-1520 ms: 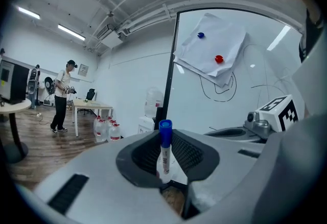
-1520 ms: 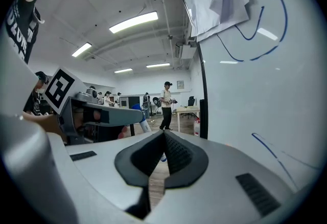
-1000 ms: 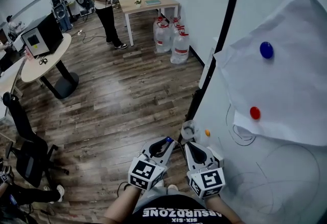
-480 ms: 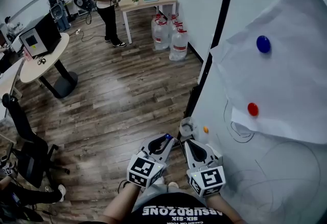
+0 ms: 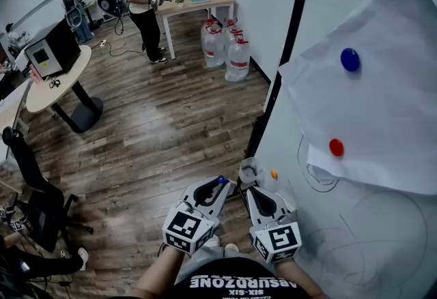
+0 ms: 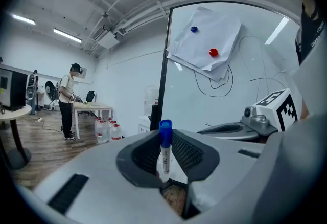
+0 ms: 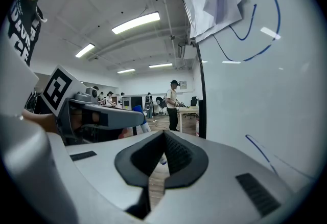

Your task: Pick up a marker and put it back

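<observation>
One marker (image 6: 164,154), in left tool (image 6: 164,136) (right tool (image 7: 164,136) closed)

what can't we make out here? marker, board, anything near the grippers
- The marker's lower end: left gripper view, hidden between the left gripper's pads. Barrel print is too small to read.
- Same marker, head view: only the blue cap shows; the gripper covers the rest.
- Whiteboard: head view, cut off by the right edge.
- Orange item on the board: head view, too small to identify.

Bright overhead light (fisheye-warped edges)
</observation>
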Motion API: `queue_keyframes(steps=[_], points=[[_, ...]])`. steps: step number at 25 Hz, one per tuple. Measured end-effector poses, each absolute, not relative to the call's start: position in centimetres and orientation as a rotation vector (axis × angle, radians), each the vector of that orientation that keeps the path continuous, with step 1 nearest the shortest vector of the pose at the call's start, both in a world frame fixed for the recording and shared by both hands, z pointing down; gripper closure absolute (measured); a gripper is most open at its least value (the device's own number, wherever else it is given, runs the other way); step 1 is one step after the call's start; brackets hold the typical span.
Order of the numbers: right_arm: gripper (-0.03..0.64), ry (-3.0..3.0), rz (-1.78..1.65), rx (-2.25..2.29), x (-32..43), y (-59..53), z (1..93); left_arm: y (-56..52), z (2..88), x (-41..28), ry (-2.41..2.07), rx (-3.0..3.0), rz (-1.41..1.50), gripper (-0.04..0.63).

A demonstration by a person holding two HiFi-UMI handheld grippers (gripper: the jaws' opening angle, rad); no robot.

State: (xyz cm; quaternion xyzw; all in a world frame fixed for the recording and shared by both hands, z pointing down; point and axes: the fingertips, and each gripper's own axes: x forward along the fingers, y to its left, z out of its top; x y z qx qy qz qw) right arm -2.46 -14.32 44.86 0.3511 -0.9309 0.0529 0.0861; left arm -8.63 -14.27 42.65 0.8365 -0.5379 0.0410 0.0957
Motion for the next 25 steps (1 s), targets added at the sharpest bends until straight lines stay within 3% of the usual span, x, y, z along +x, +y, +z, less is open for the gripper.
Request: queue_keyframes(steps=[25], points=[[0.62,-2.773,0.146,1.108,-1.6,-14.2,43.7,-14.9,38.8,-7.7,-1.579,2.583,0.028,0.523]])
